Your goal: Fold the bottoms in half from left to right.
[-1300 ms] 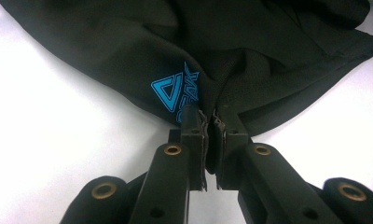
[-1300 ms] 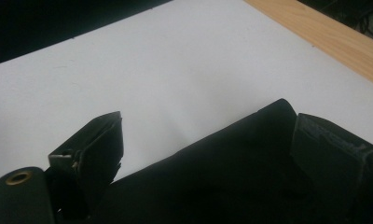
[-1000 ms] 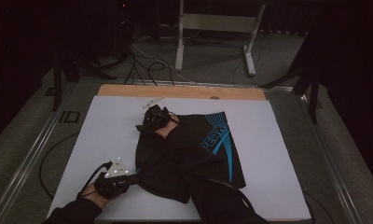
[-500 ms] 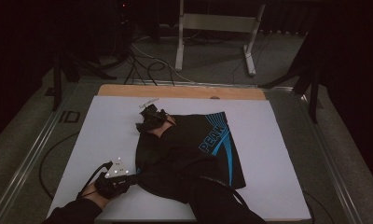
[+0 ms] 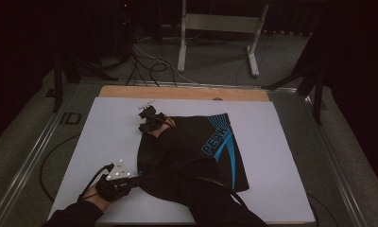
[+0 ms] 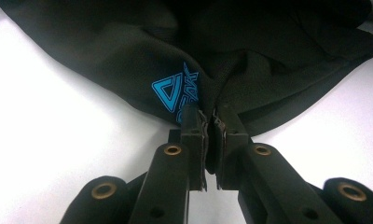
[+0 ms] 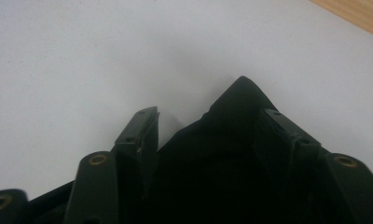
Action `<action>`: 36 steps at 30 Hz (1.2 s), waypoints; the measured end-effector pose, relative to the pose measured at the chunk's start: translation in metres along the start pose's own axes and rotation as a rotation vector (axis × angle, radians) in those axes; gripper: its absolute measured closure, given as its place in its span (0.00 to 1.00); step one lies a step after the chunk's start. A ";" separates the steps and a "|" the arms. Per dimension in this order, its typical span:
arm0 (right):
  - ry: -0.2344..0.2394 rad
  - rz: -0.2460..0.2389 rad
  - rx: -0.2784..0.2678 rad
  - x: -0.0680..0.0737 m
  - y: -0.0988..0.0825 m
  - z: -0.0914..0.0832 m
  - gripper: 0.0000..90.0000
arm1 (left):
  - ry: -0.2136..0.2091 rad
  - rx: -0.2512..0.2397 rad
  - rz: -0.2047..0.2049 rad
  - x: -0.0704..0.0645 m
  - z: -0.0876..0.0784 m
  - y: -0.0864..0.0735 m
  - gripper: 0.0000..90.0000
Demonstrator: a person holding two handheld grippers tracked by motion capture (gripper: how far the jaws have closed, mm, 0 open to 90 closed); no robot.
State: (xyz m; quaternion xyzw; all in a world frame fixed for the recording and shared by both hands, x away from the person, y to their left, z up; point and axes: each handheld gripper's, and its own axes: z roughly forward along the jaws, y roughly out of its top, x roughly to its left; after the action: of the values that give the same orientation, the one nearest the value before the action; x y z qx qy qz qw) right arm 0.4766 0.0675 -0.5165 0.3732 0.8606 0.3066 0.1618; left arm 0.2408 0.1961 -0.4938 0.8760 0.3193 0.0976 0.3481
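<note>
Left gripper (image 6: 207,126), bottom centre of the left gripper view: jaws nearly together, pinching a bunched edge of black shorts (image 6: 250,56) beside a blue triangle logo (image 6: 168,93). Same gripper (image 5: 133,180) at lower left of the high view, grey three-cornered plate on top, gripped by a gloved hand (image 5: 102,191) entering from the bottom edge, nipping the lower left hem of the shorts (image 5: 187,151).

Right gripper (image 7: 208,119), lower half of the right gripper view: jaws partway apart and just been closing, a pointed corner of the black fabric (image 7: 238,100) rising between them, close against the right jaw, a gap of white showing beside the left jaw; pads not seen pressing. Same gripper (image 5: 149,119) left of centre in the high view, at the upper left corner of the shorts.

Shorts spread across the middle of the white table cover (image 5: 281,156), blue "PEAK" lettering (image 5: 216,135) toward the right. Bare wooden table edge (image 5: 187,92) along the far side. Metal frame (image 5: 220,23) at upper centre on the dark floor.
</note>
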 end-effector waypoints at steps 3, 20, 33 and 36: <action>-0.015 -0.018 0.020 0.005 -0.001 0.001 0.51 | 0.002 -0.001 0.000 0.000 0.000 0.000 0.94; 0.018 -0.049 0.019 -0.005 -0.001 -0.009 0.97 | -0.003 -0.010 -0.004 0.000 -0.002 0.002 0.94; 0.034 -0.072 -0.018 -0.014 0.002 -0.030 0.98 | -0.027 -0.039 -0.008 -0.004 -0.005 0.006 0.94; 0.033 -0.068 -0.027 -0.015 0.002 -0.033 0.98 | -0.031 -0.045 -0.007 -0.005 -0.006 0.007 0.94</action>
State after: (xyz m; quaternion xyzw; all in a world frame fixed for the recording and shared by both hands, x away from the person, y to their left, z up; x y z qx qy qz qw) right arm 0.4711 0.0441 -0.4894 0.3362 0.8711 0.3188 0.1630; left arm 0.2378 0.1923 -0.4846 0.8682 0.3146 0.0897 0.3730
